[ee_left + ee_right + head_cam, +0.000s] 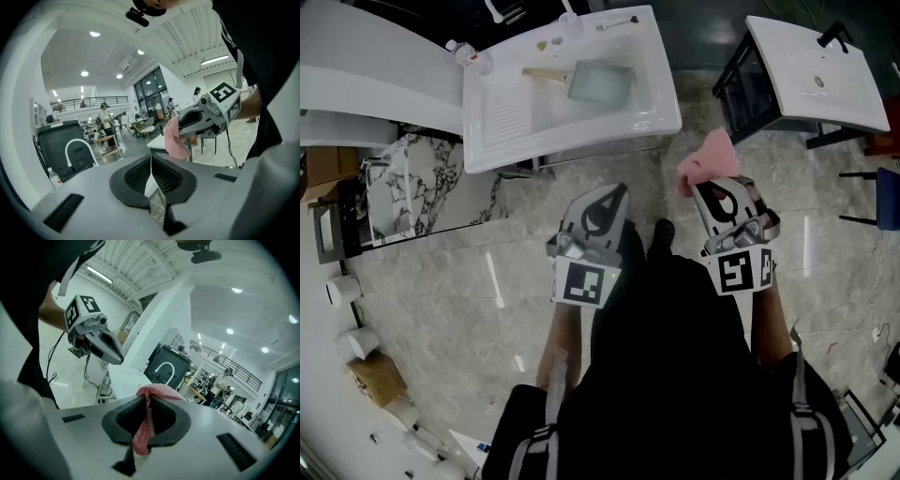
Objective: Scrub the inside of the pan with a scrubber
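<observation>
Both tools are up in front of the person, over the marbled floor; the only print on show is the black-and-white square markers (584, 283), one on each cube, patterns rather than words.

The right hand-held gripper (705, 186) has its jaws clamped on a pink mesh scrubber (708, 157); in the right gripper view a strip of the mesh (143, 427) is pinched between the dark pads and bunches up beyond the tips (146, 401).

The left hand-held gripper (614, 192) is closed with nothing in it; in the left gripper view its pads meet along a thin slit (151, 159), and off to its right the other tool (206, 115) shows with the pink wad (176, 140) hanging from it.

The grey rectangular pan with a pale wooden handle (600, 82) lies in the white ceramic sink (666, 105), ahead of the left hand-held gripper and well apart from it; from the right hand-held gripper it sits ahead and over to the left, handle pointing left.

A clear plastic bottle (469, 56) stands at the sink's far left corner.
</observation>
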Demonstrator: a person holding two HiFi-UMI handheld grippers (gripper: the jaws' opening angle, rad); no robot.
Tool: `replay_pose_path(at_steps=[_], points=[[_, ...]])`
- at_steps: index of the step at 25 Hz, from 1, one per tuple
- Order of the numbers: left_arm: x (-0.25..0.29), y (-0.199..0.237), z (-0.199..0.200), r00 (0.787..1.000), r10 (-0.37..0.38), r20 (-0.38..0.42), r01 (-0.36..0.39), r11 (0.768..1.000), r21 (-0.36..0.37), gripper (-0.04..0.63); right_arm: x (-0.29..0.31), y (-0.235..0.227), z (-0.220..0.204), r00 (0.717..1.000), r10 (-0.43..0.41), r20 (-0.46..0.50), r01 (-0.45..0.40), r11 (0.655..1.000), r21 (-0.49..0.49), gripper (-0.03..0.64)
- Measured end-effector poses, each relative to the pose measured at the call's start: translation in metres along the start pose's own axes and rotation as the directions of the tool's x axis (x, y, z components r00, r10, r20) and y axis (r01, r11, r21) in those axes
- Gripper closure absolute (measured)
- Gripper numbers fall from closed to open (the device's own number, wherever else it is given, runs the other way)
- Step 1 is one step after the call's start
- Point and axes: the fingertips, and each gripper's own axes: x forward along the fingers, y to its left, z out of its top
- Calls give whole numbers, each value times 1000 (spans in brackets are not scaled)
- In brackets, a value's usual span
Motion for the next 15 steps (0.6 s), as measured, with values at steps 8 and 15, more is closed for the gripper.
replay_pose_path(at_steps=[8,15], points=[[-8,-11,-2,1000,15,-10,-15,1000,-8,560,-9,5,-2,1000,9,3,-9,1000,-8,578],[-11,-18,-6,999,28,-28,-29,999,-43,560,-15,5,1,1000,7,26,-7,1000,1,578]])
